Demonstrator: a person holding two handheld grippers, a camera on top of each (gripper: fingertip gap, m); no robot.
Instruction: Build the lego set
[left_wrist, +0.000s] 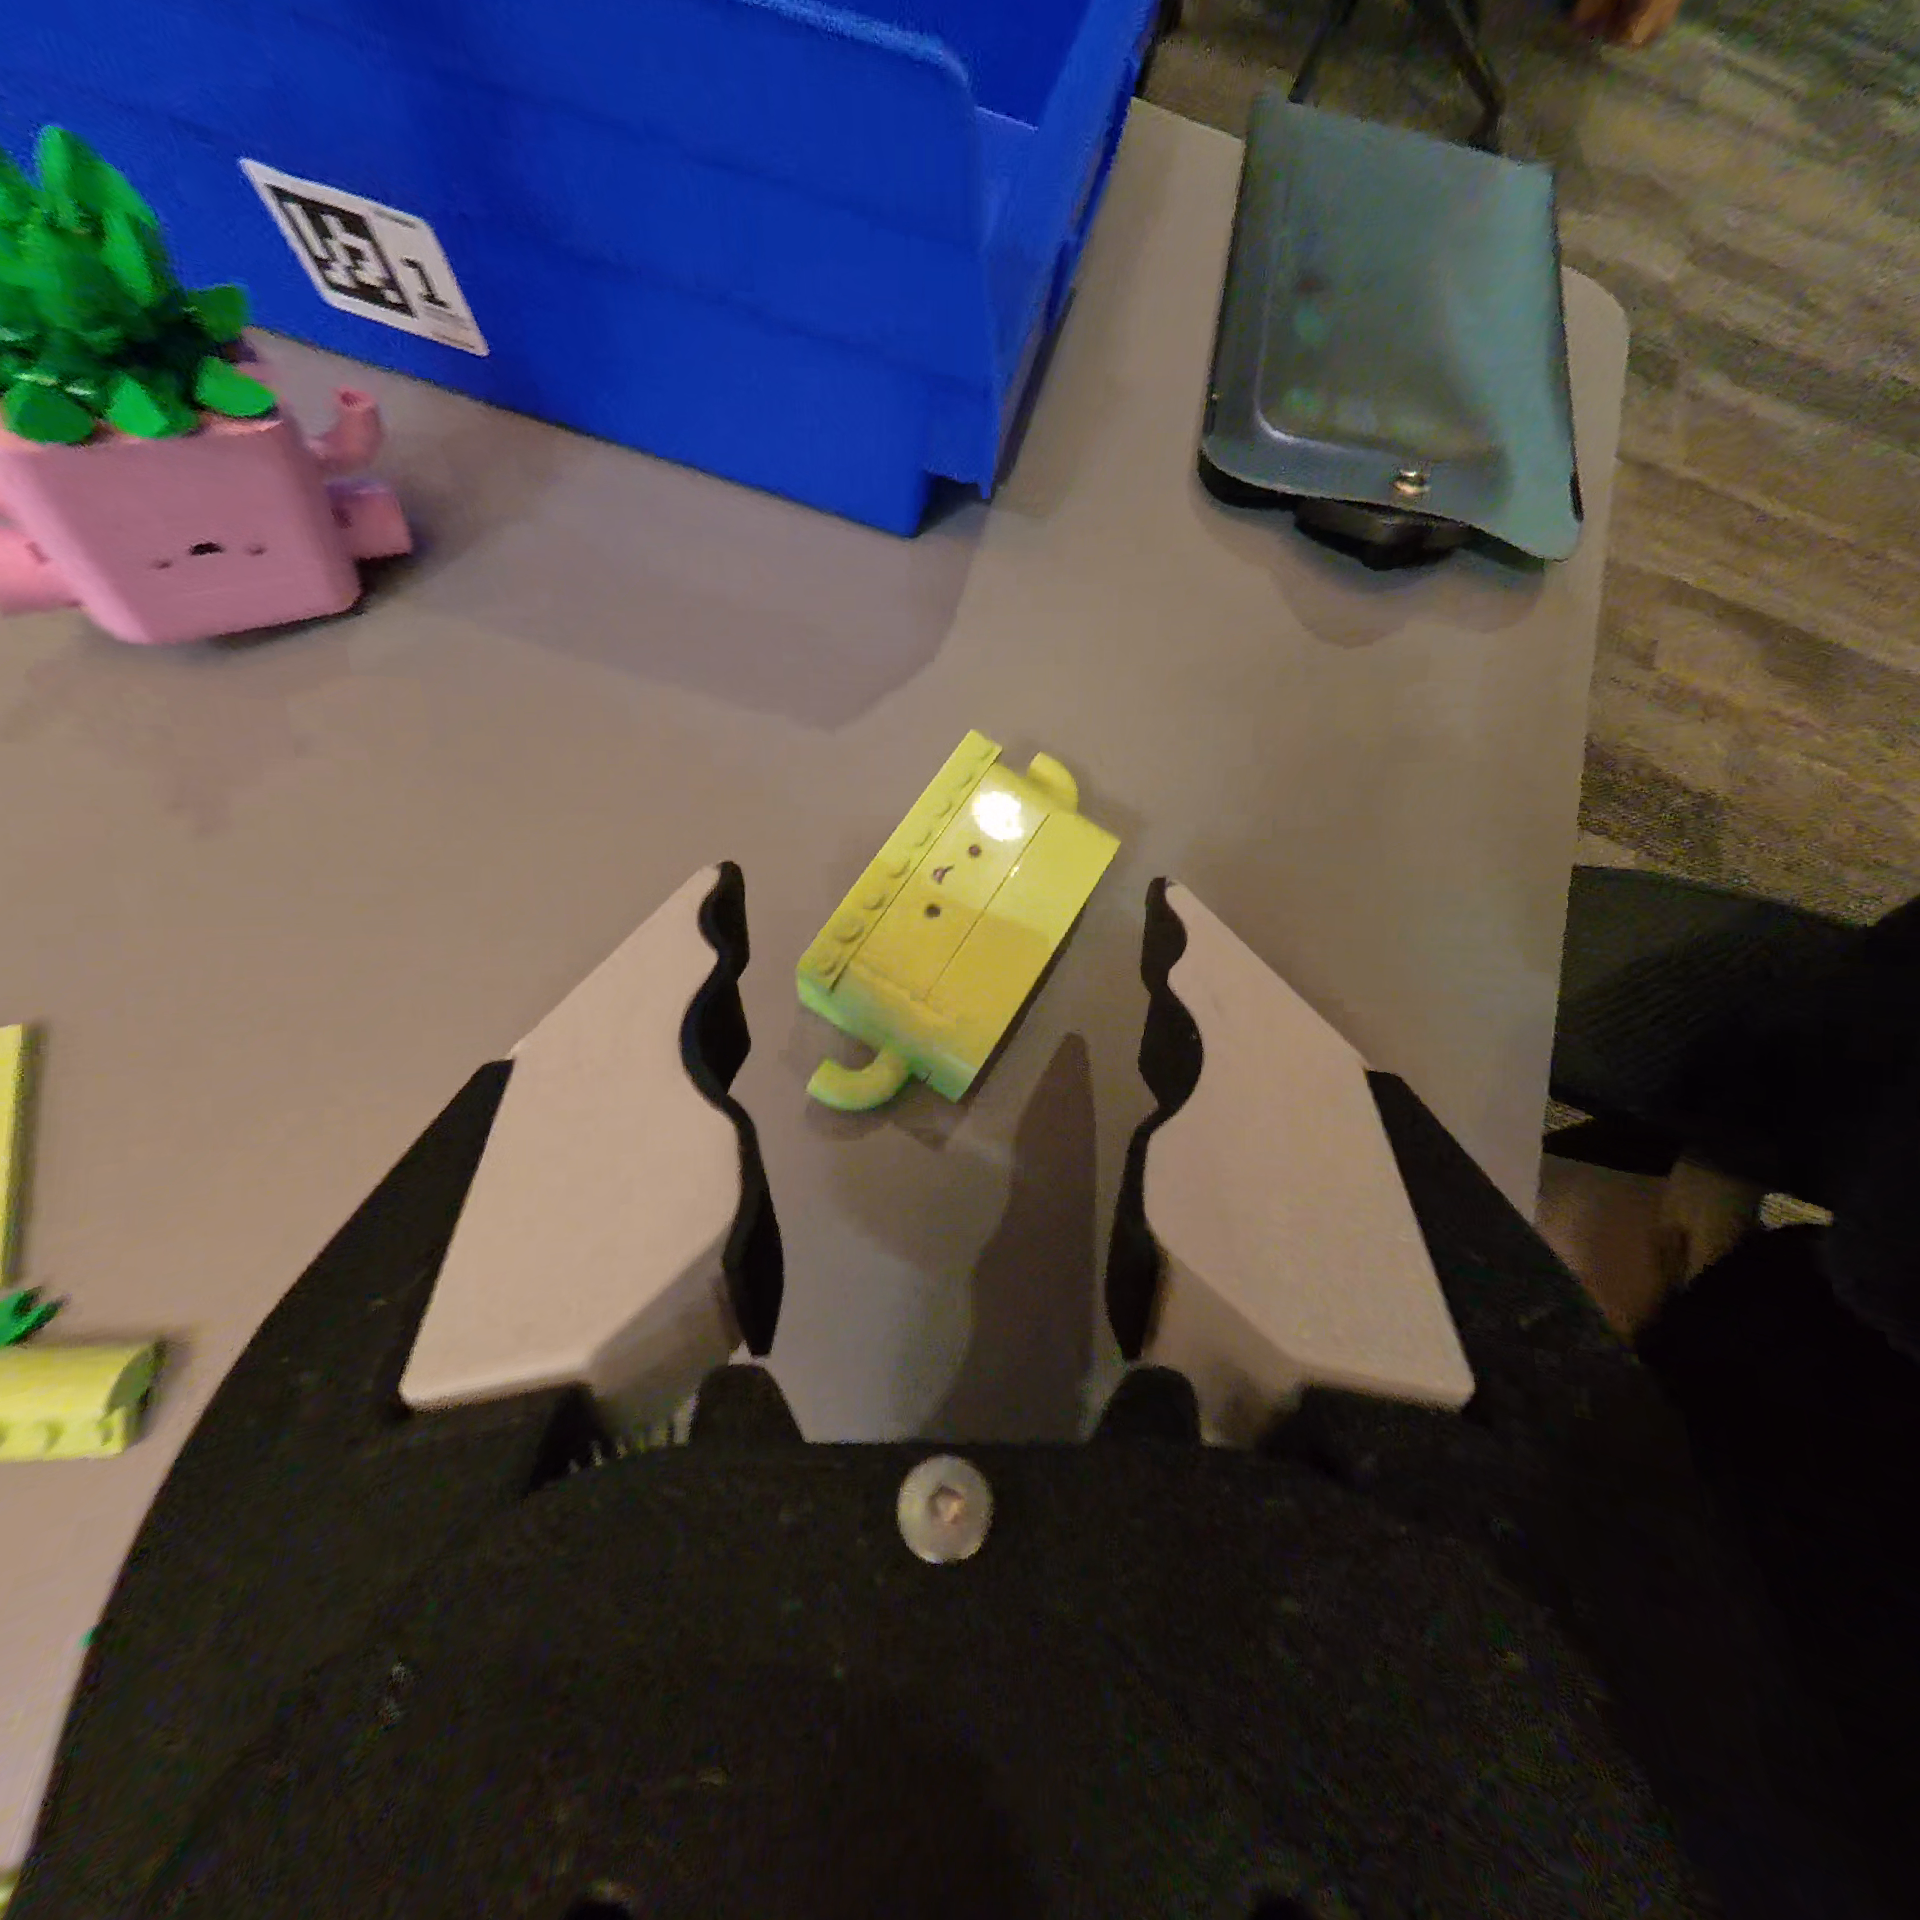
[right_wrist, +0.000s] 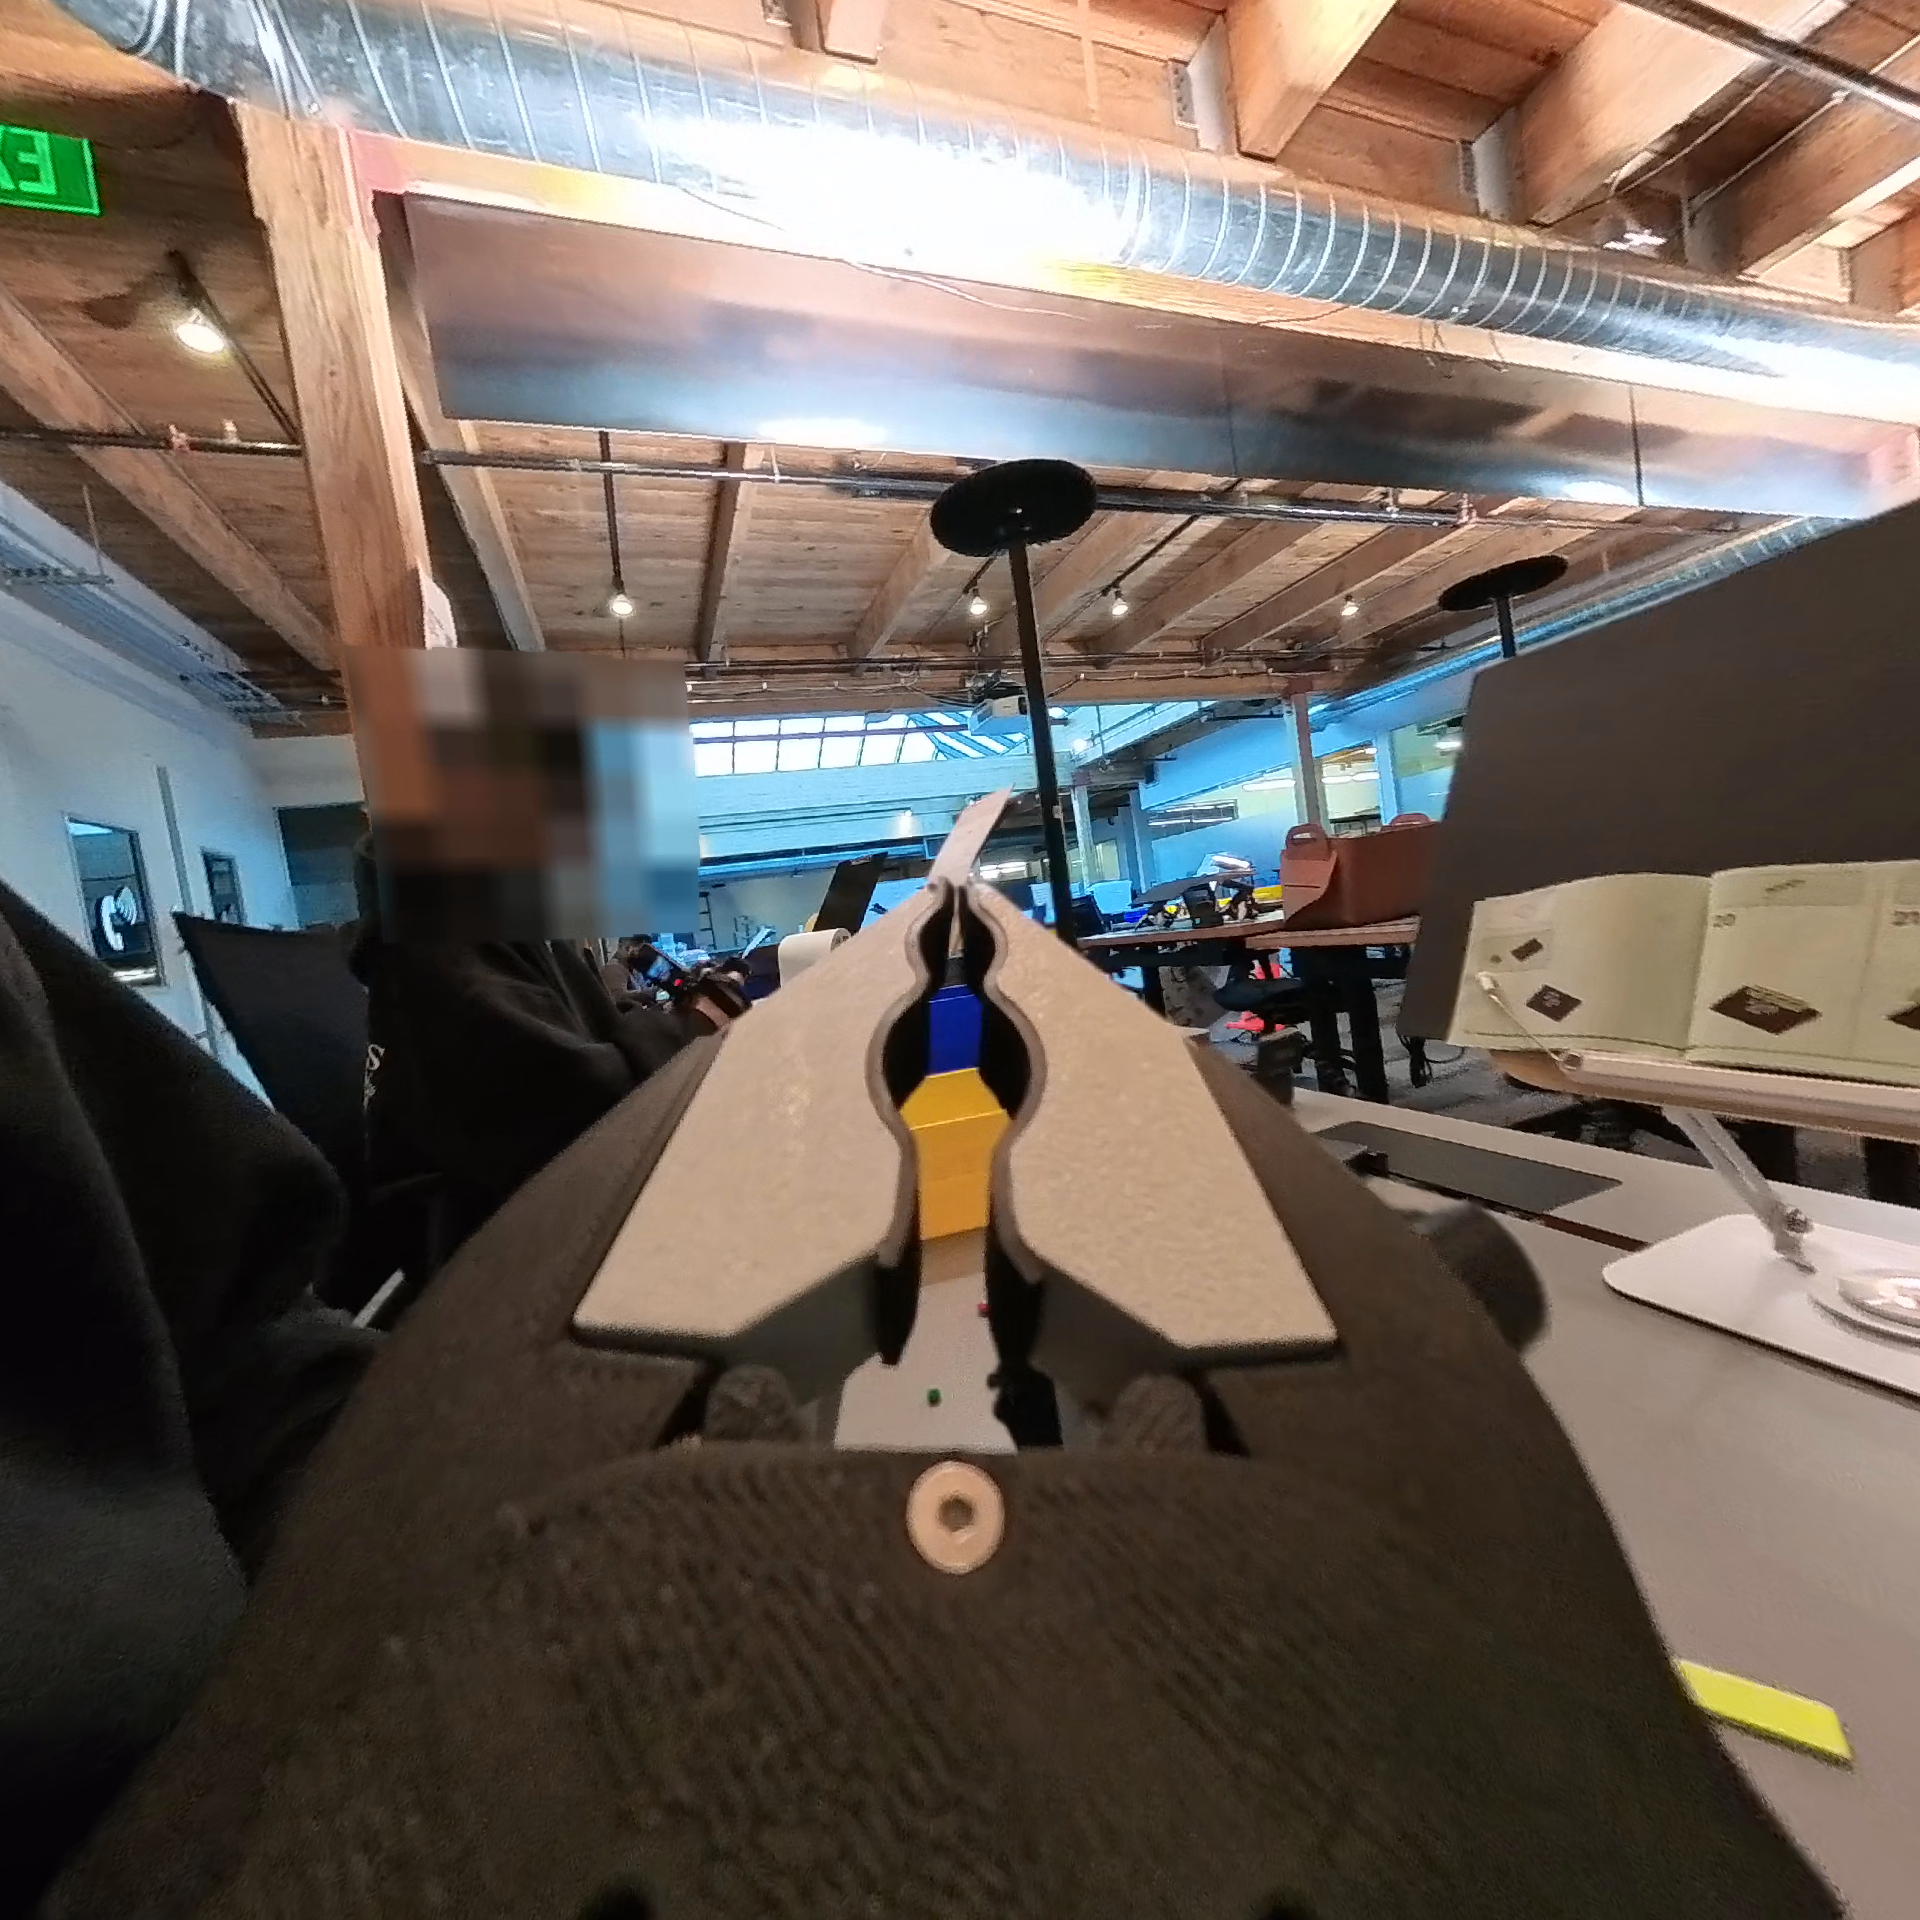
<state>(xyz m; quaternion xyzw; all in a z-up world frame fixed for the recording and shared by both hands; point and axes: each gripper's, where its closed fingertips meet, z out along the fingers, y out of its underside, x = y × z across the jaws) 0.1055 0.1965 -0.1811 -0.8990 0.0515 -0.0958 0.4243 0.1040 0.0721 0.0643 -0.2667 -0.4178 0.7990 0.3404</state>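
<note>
While the left gripper (left_wrist: 945, 883) hangs wide open and empty, the yellow-green block (left_wrist: 961, 920) lies mid-frame between its tips.
Its glossy, skewed faces may slip; the right gripper (right_wrist: 958, 902), pinching a thin grey strip (right_wrist: 977, 831), points away.

The left wrist view is dim and warm, with a small white glare spot on the yellow-green lego block (left_wrist: 961, 920) and soft shadows on the desk (left_wrist: 623, 665). The right wrist view is brighter: the ceiling duct (right_wrist: 935, 156) is overexposed. Both views bend strongly and blur at the edges.
</note>
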